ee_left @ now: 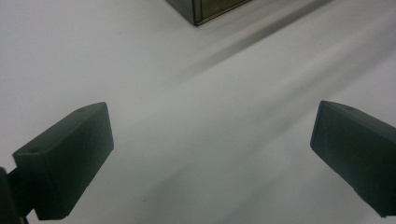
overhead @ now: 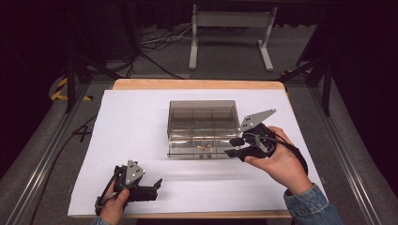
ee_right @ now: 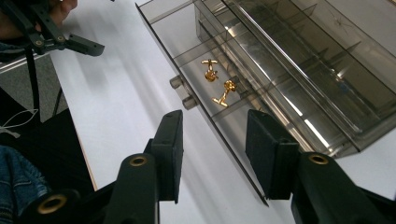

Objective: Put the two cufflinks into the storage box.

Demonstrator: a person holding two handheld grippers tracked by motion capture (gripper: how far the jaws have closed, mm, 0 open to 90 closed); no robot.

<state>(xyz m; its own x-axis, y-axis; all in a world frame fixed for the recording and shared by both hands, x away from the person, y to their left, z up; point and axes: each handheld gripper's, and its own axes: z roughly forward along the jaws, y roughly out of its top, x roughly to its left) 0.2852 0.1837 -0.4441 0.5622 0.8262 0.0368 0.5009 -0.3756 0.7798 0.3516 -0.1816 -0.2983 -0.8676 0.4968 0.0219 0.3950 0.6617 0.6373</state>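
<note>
A smoky clear plastic box [overhead: 202,123] stands mid-table with its lowest drawer [ee_right: 243,116] pulled out toward me. Two gold cufflinks [ee_right: 217,80] lie in one compartment of that drawer; from above the cufflinks [overhead: 205,147] show near the box's front edge. My right gripper [overhead: 231,146] hovers at the box's front right corner, and the right gripper view has its jaws [ee_right: 214,135] open above the drawer's front wall with nothing between them. Near the table's front left, my left gripper [overhead: 157,186] rests low and points right. Its jaws [ee_left: 212,140] are wide open over bare white paper.
White paper [overhead: 141,122] covers the wooden table [overhead: 197,84]. Two small knobs [ee_right: 183,92] stick out from the drawer front. A box corner [ee_left: 201,14] shows far ahead of the left gripper. Dark floor, rails and a metal stand [overhead: 230,33] surround the table.
</note>
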